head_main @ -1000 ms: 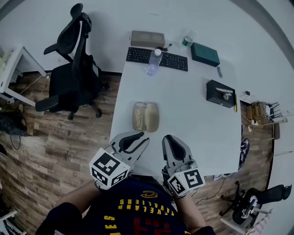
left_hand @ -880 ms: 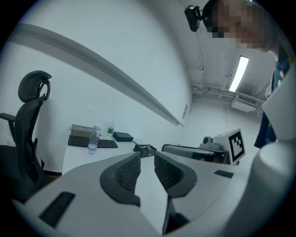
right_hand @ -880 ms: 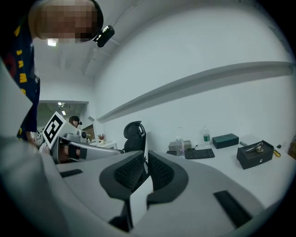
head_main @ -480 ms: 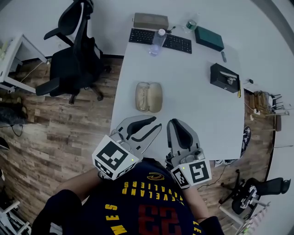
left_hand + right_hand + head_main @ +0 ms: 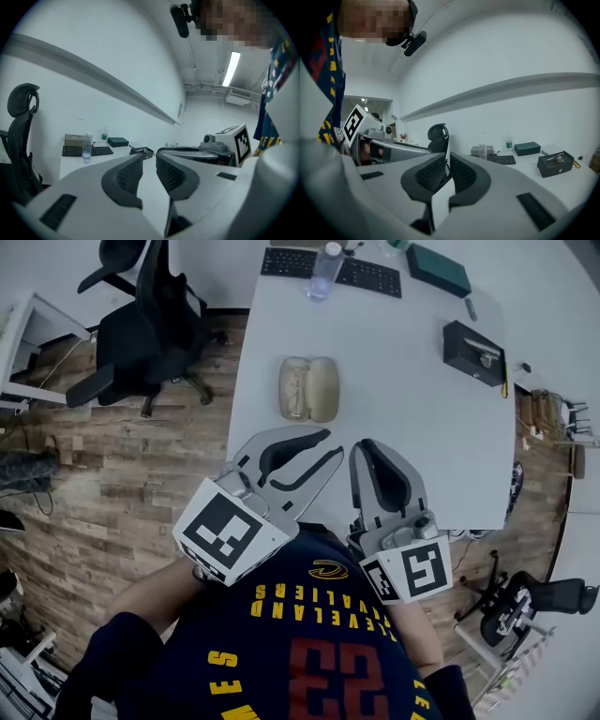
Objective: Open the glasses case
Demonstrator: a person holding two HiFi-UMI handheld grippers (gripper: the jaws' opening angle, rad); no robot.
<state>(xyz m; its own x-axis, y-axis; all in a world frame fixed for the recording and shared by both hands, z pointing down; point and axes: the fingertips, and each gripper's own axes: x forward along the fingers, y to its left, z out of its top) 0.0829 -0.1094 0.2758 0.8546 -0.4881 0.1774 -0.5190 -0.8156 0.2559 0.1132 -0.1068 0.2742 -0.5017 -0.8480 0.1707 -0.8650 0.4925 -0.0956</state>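
Case: the glasses case point(image 5: 307, 388) lies near the worktop's point(image 5: 403, 409) left edge and seems to be spread in two halves.
Handling: I judge it light, rigid and smooth. I'd pinch the lid rim opposite the hinge.
Left tool point(image 5: 333, 444): narrow gap, empty, over the near edge.
Right tool point(image 5: 368, 446): nearly together, empty.

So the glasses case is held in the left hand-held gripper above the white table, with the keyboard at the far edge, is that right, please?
Not quite. The glasses case is not in the left hand-held gripper: it lies on the white table, ahead of that gripper and apart from it, as the head view shows. The keyboard is at the far edge, as you said.
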